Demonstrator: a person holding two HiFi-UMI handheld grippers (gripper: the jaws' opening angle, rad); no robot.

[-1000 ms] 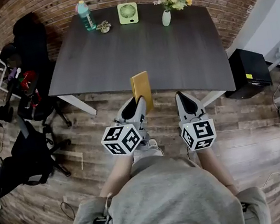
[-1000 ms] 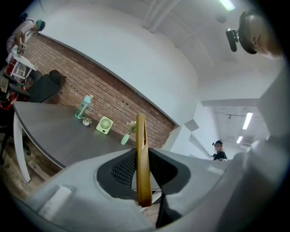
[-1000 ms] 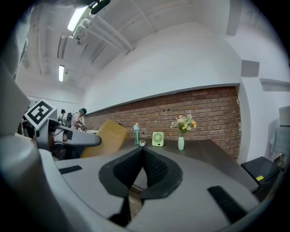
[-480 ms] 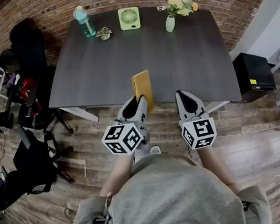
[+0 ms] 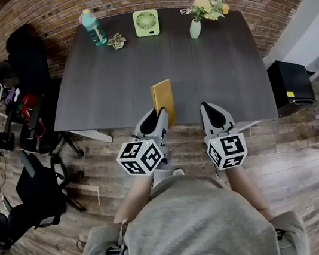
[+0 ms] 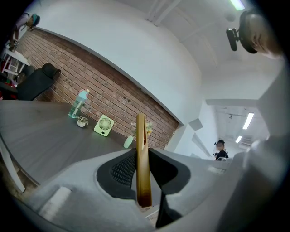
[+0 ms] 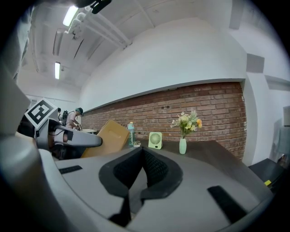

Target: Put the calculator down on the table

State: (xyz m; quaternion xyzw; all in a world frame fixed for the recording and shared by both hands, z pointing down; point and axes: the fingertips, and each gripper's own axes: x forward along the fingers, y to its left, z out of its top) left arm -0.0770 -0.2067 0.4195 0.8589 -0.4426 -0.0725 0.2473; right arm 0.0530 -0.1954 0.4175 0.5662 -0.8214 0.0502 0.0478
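A flat yellow calculator (image 5: 162, 99) stands on edge in my left gripper (image 5: 159, 118), over the near edge of the dark table (image 5: 115, 77). In the left gripper view the calculator (image 6: 141, 158) shows edge-on, clamped between the two jaws. My right gripper (image 5: 208, 111) hangs beside it at the table's near edge, shut with nothing in it. From the right gripper view the calculator (image 7: 107, 137) appears as a tan slab to the left, held by the other gripper.
Along the table's far edge stand a teal bottle (image 5: 91, 28), a small potted plant (image 5: 116, 41), a green fan (image 5: 147, 22) and a vase of flowers (image 5: 195, 26). Office chairs (image 5: 30, 115) stand left of the table. A black box (image 5: 291, 87) sits on the floor at right.
The view has crept forward a little, so the table sits slightly lower in frame. Both grippers and the calculator keep their pose.
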